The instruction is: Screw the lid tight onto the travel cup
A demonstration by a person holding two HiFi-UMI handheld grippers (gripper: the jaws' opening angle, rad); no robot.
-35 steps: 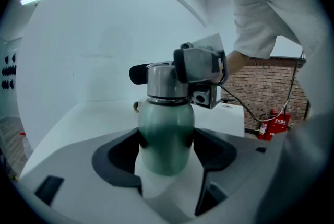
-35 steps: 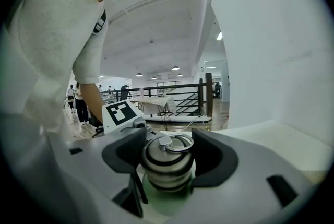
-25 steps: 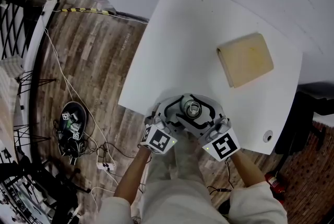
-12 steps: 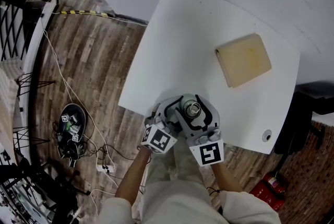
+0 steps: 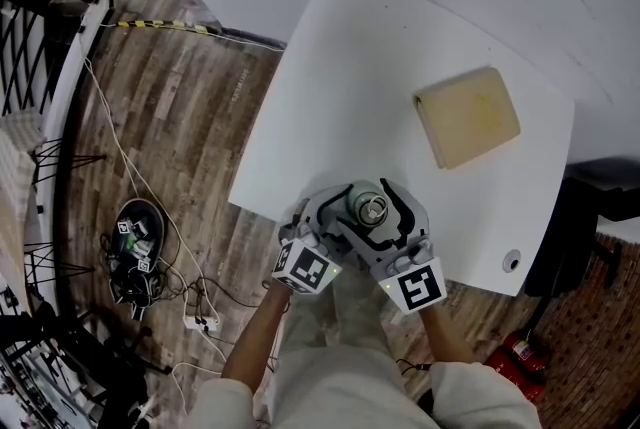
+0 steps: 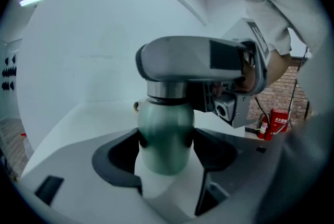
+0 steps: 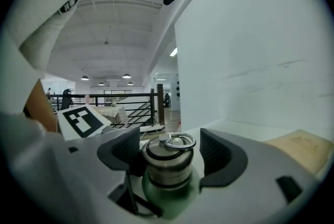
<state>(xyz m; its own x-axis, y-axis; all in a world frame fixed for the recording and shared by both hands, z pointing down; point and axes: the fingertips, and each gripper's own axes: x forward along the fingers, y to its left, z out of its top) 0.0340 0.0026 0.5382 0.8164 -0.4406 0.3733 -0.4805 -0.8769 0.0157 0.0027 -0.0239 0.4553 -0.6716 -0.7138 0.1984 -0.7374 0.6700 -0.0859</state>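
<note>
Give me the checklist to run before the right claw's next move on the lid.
1. Left claw clamped on the travel cup body: ok.
2. Lid sits level on the cup: ok.
3. Right claw gripping the lid: not ok. Its jaws have just been opening; the lid stands between them with a gap on one side.
4. Lid screwed fully tight: cannot tell.
5. Tan slab well away from both claws: ok.

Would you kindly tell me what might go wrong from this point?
The right gripper has just been opening, its fingers apart around the lid, so regripping off-centre could slip on its ring or leave it loose. The left gripper alone clamps the travel cup, which is near the edge of the table; a hard twist could tip it off.
</note>
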